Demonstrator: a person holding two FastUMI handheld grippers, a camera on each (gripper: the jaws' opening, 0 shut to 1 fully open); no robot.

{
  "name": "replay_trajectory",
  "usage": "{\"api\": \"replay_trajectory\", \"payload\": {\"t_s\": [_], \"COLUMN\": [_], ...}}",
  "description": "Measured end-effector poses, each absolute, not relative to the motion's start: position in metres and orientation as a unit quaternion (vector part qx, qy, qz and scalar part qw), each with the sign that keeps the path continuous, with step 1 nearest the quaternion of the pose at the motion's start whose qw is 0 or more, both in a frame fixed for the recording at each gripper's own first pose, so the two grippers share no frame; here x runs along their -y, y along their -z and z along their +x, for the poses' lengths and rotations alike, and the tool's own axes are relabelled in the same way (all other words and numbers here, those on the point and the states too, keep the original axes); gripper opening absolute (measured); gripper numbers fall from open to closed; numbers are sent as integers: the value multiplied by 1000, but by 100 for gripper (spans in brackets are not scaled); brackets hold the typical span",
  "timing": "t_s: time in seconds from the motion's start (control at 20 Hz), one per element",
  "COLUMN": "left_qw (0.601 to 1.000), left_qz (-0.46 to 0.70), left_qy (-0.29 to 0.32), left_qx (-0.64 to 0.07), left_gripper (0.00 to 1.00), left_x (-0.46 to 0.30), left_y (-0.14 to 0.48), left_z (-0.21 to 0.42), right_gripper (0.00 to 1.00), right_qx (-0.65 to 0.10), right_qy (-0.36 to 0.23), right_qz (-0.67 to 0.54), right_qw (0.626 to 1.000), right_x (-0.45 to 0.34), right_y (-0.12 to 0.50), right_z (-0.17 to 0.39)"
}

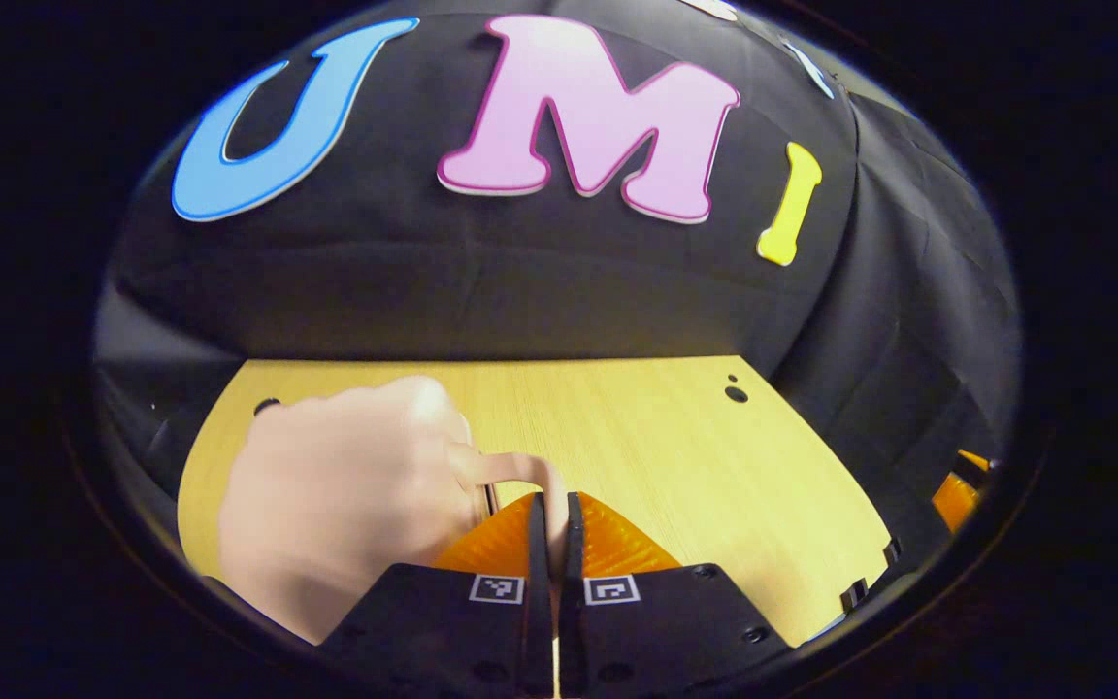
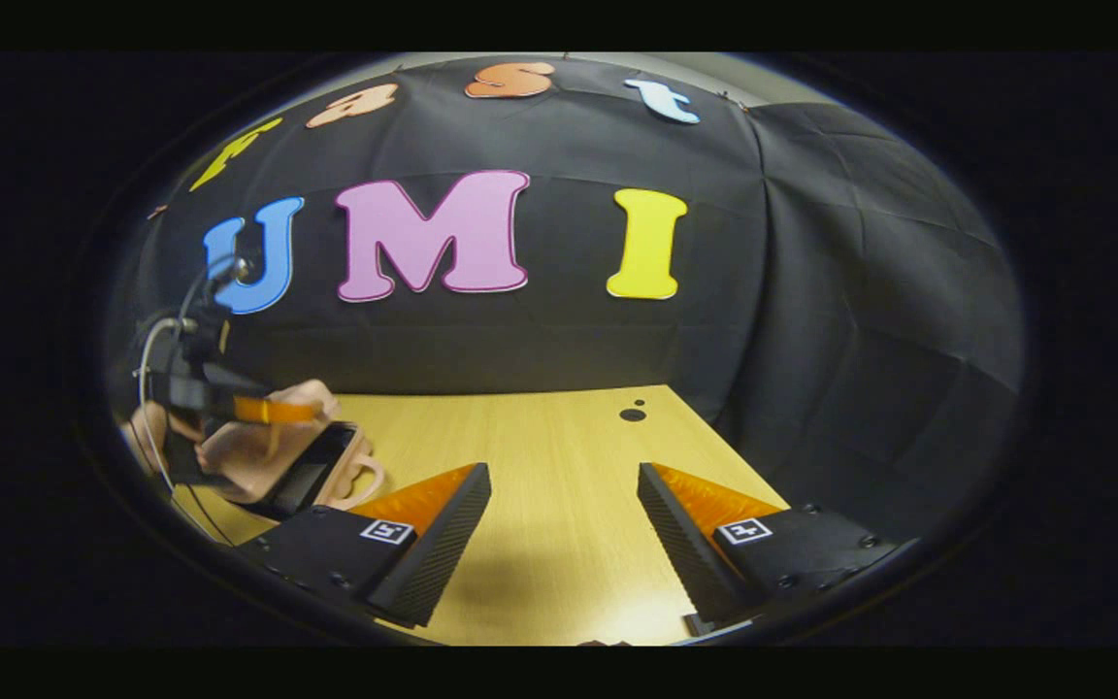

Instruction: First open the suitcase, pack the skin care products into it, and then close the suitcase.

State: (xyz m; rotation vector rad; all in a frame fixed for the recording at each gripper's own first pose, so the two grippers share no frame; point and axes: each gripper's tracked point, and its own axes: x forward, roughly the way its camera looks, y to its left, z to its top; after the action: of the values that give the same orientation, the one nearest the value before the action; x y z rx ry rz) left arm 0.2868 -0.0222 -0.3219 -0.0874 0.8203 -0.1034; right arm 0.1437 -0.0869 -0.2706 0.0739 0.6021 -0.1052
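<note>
Pale pink and smooth, the suitcase (image 1: 345, 505) sits at the left of the wooden tabletop (image 1: 675, 456) in the left gripper view, seen from very near, with its thin handle (image 1: 510, 469) curving out toward the left gripper (image 1: 553, 524). That gripper's jaws stand almost together, with just a narrow slit between them, and the handle runs into that slit at the fingertips; whether both fingers press on it cannot be told from here.

From farther back, the right gripper view takes in the same suitcase (image 2: 268, 451) at the left edge of the tabletop (image 2: 559, 466), lying with a dark opening or panel (image 2: 312, 476) facing the camera and a looped handle (image 2: 365, 481) at its near corner. The left gripper (image 2: 200, 398) hangs just over it, cables trailing from its body.

Nearer the camera, the right gripper (image 2: 564, 495) hovers over bare wood with its jaws wide apart, holding nothing and touching nothing, well apart from the suitcase.
</note>
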Motion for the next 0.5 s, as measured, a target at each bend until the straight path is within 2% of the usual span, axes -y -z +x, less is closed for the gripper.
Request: {"api": "replay_trajectory", "payload": {"t_s": [0.1,0.2,0.25,0.3,0.35,0.45,0.5], "left_qw": [906,914,914,914,917,933,941], "left_qz": [-61,-51,-41,-29,-26,-40,-49], "left_qy": [41,32,24,6,-8,-25,-26], "left_qx": [-416,-401,-403,-405,-399,-358,-334], "left_gripper": [8,8,9,17,19,18,46], "left_x": [31,39,39,35,34,35,39], "left_y": [352,362,364,364,358,326,302], "left_z": [280,278,275,272,274,276,276], "right_gripper": [97,100,97,97,100,97,97], "right_qx": [-299,-302,-304,-304,-304,-298,-294], "right_qy": [42,30,23,14,4,-16,-23], "right_qz": [32,28,29,32,35,40,40], "right_qw": [953,952,952,952,952,954,955], "right_x": [94,101,103,104,104,100,100], "right_y": [279,286,289,291,292,289,286], "right_z": [151,157,160,163,166,172,175]}}
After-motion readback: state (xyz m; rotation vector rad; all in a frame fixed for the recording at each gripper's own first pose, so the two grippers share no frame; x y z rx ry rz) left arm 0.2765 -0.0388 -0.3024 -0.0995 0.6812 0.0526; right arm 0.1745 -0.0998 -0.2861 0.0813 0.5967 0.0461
